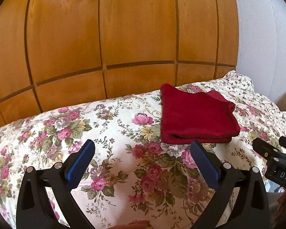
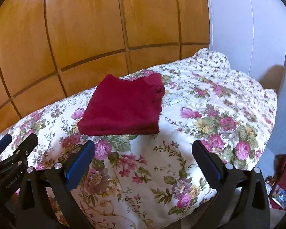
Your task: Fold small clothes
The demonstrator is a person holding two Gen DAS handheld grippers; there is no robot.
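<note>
The left gripper (image 1: 143, 150) is hovering over the floral bedspread (image 1: 108, 126) with its blue-padded jaws spread wide and nothing between them. The right gripper (image 2: 143, 152) is hanging likewise, jaws apart and empty; the frame edge is cutting off both tools' bodies. Beyond the fingertips, the folded dark red garment (image 2: 124, 108) is lying flat on the bedspread, apart from both grippers. Its kind is hard to tell. Wooden panels (image 1: 104, 38) are rising behind the bed.
</note>
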